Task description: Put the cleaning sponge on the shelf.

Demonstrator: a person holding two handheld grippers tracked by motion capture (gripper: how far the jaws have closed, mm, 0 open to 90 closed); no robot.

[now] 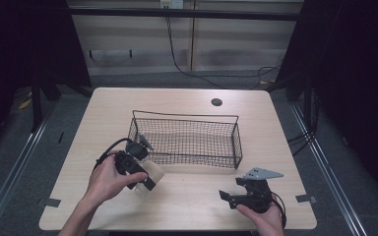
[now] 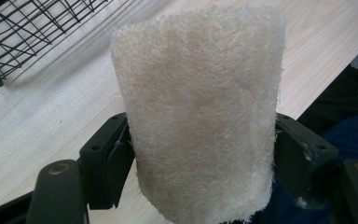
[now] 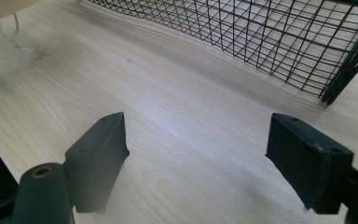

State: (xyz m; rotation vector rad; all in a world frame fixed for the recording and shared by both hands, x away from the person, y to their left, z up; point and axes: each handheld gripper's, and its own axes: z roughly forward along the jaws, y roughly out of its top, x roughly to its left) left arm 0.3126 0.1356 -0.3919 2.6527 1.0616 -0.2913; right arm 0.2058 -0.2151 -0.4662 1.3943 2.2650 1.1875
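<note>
A cream, fuzzy rolled cloth [image 2: 200, 116] stands between the two black jaws of my left gripper [image 2: 200, 158], which is shut on it. From above, the same cloth [image 1: 152, 173] sits in the left gripper [image 1: 145, 178] just in front of the left end of a black wire basket [image 1: 236, 142]. My right gripper [image 1: 226, 197] rests low near the table's front right, jaws open and nothing between them. In the right gripper view the gripper [image 3: 200, 161] points over bare wood toward the basket [image 3: 279, 42].
The light wooden table [image 1: 187, 201] has a round cable hole [image 1: 216, 102] at the back. The basket appears empty. A cable trails on the floor behind. Metal rails run along both sides of the table.
</note>
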